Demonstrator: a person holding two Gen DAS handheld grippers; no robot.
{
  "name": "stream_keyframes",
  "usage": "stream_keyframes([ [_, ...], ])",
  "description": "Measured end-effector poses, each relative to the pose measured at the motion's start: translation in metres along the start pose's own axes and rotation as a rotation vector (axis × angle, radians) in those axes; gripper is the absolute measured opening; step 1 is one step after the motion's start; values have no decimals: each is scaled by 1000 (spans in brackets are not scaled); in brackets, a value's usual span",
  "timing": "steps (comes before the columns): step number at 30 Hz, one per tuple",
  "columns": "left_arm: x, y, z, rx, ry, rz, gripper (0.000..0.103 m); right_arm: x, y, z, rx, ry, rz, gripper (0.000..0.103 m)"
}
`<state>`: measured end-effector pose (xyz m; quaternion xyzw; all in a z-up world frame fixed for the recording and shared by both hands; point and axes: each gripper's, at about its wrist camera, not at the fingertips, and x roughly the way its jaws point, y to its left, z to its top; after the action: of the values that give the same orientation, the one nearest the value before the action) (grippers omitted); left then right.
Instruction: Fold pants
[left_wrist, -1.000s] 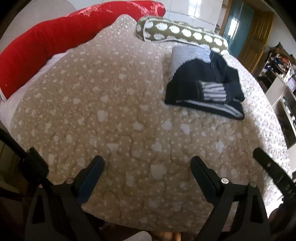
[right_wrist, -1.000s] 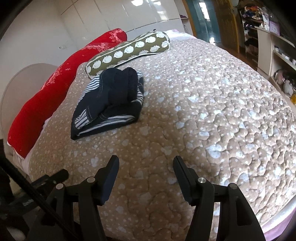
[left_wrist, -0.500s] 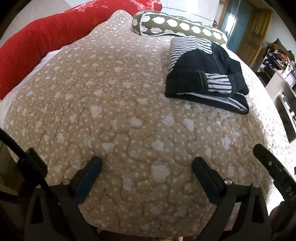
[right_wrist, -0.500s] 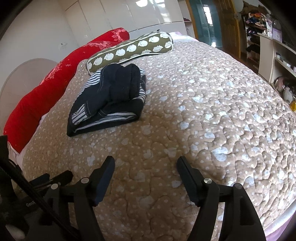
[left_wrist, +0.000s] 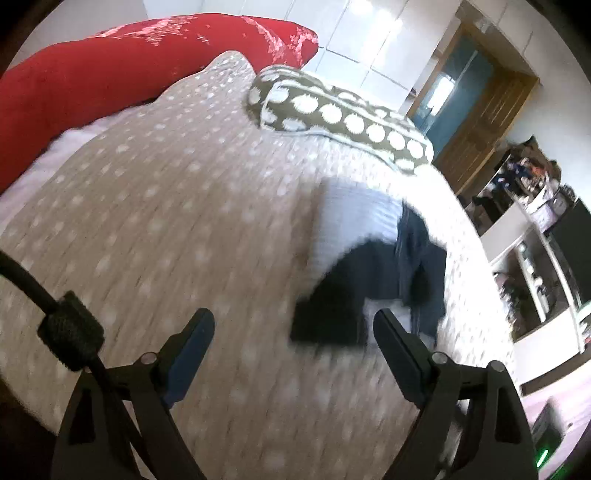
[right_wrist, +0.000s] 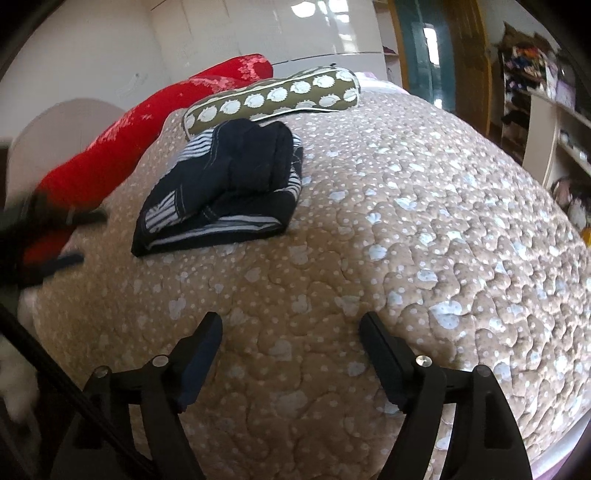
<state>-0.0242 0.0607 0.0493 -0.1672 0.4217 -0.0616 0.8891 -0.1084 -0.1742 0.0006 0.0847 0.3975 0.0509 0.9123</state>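
Note:
Dark navy pants with a striped lining (right_wrist: 225, 188) lie folded in a bundle on the beige dotted quilt (right_wrist: 424, 240). They look blurred in the left wrist view (left_wrist: 373, 269). My left gripper (left_wrist: 293, 325) is open and empty, low over the quilt, just short of the bundle's near edge. It also shows blurred at the left of the right wrist view (right_wrist: 55, 236). My right gripper (right_wrist: 291, 328) is open and empty over the quilt, well short of the pants.
A long olive pillow with white dots (right_wrist: 273, 99) lies behind the pants. A red bolster (left_wrist: 140, 70) runs along the bed's far side. Shelves with clutter (left_wrist: 532, 229) and a wooden door (left_wrist: 476, 110) stand to the right of the bed.
My left gripper has swung fast toward the pants, which now sit close to its fingers. My right gripper has moved slightly closer to the bundle. The pants have not moved.

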Motion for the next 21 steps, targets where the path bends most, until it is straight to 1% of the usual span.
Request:
stream_keyframes([
  [2, 13, -3, 20, 2, -8, -25, 87, 1, 4, -1, -31, -1, -19, 83],
  [4, 25, -1, 32, -13, -2, -55, 87, 2, 7, -2, -56, 1, -31, 84],
  [8, 39, 19, 39, -86, 16, -147, 87, 3, 5, 5, -55, 21, -18, 84],
  [10, 48, 32, 42, -130, 46, -179, 87, 5, 2, 15, -33, 29, -9, 84],
  [11, 51, 36, 44, -150, 66, -199, 87, 5, -2, 25, -8, 27, -7, 84],
  [13, 59, 44, 49, -181, 109, -263, 87, 8, -7, 45, 37, 12, -1, 84],
  [14, 64, 47, 49, -189, 131, -282, 87, 12, -11, 62, 70, 5, 11, 84],
  [17, 79, 47, 48, -196, 172, -300, 87, 29, -20, 101, 164, -11, 80, 84],
  [19, 85, 45, 48, -191, 181, -301, 87, 45, -24, 119, 200, -13, 103, 84],
  [21, 88, 36, 49, -157, 176, -316, 87, 68, -26, 134, 240, 5, 108, 84],
])
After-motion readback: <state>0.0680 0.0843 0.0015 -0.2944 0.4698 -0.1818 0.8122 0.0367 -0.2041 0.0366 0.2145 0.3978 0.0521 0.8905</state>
